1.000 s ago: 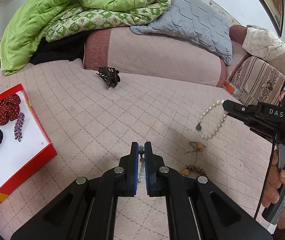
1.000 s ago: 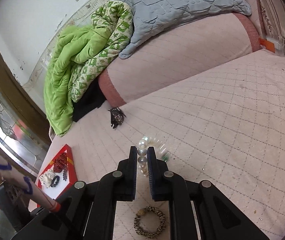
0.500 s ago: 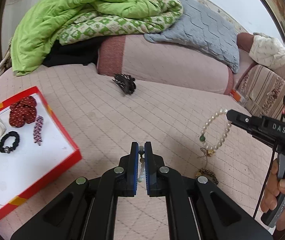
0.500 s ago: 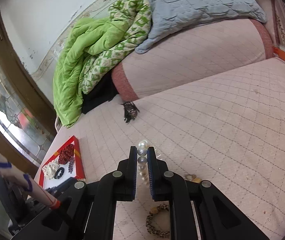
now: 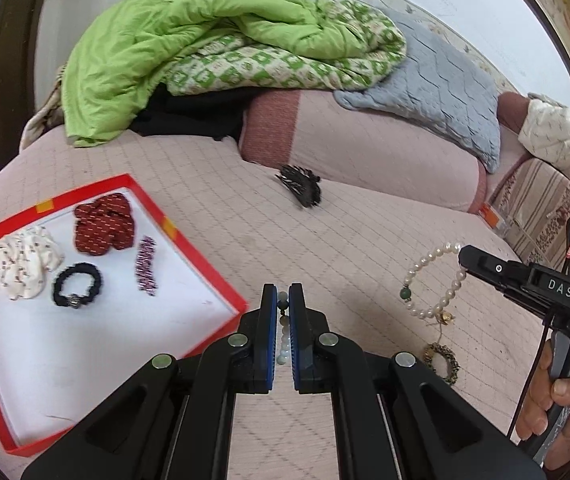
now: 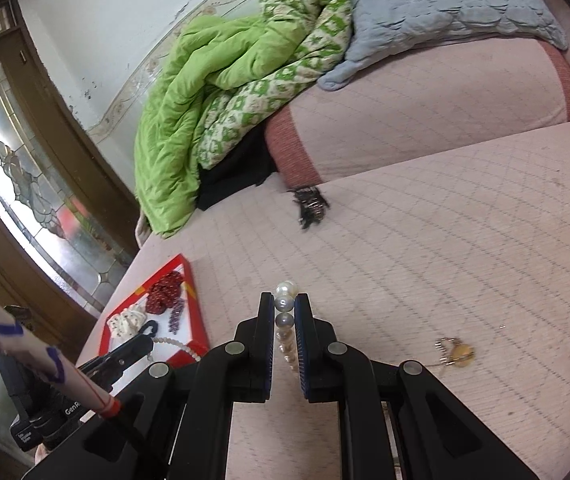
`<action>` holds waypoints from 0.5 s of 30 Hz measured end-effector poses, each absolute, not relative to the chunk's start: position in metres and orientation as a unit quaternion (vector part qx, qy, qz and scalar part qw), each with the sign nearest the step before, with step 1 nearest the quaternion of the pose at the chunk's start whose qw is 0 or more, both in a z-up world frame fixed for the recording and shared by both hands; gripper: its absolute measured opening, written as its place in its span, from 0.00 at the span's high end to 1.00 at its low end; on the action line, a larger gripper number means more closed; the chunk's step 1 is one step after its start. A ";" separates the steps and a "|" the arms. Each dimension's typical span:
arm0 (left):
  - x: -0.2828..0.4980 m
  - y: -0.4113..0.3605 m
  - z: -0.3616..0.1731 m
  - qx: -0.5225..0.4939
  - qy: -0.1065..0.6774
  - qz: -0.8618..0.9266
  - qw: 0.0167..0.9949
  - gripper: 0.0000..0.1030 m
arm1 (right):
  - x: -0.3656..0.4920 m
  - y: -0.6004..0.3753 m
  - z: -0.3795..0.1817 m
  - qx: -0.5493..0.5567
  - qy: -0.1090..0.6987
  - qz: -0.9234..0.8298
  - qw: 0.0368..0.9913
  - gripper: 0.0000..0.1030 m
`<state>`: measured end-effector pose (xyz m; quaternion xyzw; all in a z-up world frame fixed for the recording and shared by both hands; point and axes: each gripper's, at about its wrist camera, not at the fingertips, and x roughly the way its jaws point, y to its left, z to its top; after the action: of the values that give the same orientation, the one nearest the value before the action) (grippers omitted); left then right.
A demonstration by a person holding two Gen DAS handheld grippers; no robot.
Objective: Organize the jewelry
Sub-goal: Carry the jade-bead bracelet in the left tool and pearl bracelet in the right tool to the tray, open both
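Note:
My left gripper (image 5: 283, 294) is shut on a pale bead bracelet (image 5: 283, 342) and holds it just right of the red tray (image 5: 201, 258). In the tray lie a red scrunchie (image 5: 103, 229), a white scrunchie (image 5: 25, 262), a black hair tie (image 5: 77, 284) and a beaded clip (image 5: 145, 265). My right gripper (image 6: 284, 300) is shut on a pearl bracelet (image 6: 283, 302), which hangs in the air in the left wrist view (image 5: 433, 280). A gold charm (image 6: 455, 352) and a leopard hair tie (image 5: 441, 362) lie on the pink bed cover.
A black claw clip (image 5: 301, 189) lies by the pink bolster (image 5: 365, 156). A green quilt (image 5: 205, 52) and a grey pillow (image 5: 445, 96) are piled at the back. A wooden door with glass (image 6: 17, 184) stands left of the bed.
Both grippers have moved left toward the red tray, each still shut on its bracelet. The tray now sits close beside my left gripper's fingers.

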<state>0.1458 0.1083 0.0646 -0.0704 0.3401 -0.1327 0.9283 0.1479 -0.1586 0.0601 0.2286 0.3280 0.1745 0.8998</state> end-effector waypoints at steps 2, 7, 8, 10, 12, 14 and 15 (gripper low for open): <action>0.144 0.119 0.066 -0.072 0.338 -0.126 0.930 0.95 | 0.149 -0.149 0.062 0.231 0.328 0.185 0.897 0.89; 0.141 0.151 0.068 -0.085 0.338 -0.105 0.931 0.95 | 0.148 -0.112 0.073 0.223 0.327 0.215 0.893 0.89; 0.140 0.159 0.068 -0.088 0.338 -0.102 0.931 0.95 | 0.148 -0.103 0.075 0.225 0.327 0.224 0.890 0.89; 0.139 0.171 0.069 -0.092 0.337 -0.094 0.932 0.95 | 0.149 -0.087 0.078 0.224 0.330 0.240 0.885 0.89; 0.137 0.183 0.069 -0.095 0.336 -0.087 0.933 0.95 | 0.148 -0.068 0.081 0.213 0.331 0.253 0.884 0.89; 0.136 0.196 0.069 -0.102 0.335 -0.078 0.933 0.95 | 0.148 -0.052 0.084 0.211 0.332 0.267 0.880 0.89; 0.135 0.205 0.068 -0.106 0.336 -0.073 0.933 0.95 | 0.148 -0.043 0.085 0.210 0.334 0.276 0.876 0.89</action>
<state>0.1350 0.2046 0.0684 -0.1058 0.3359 -0.0726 0.9331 0.1480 -0.0427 0.0848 0.2100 0.3342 0.2758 0.8764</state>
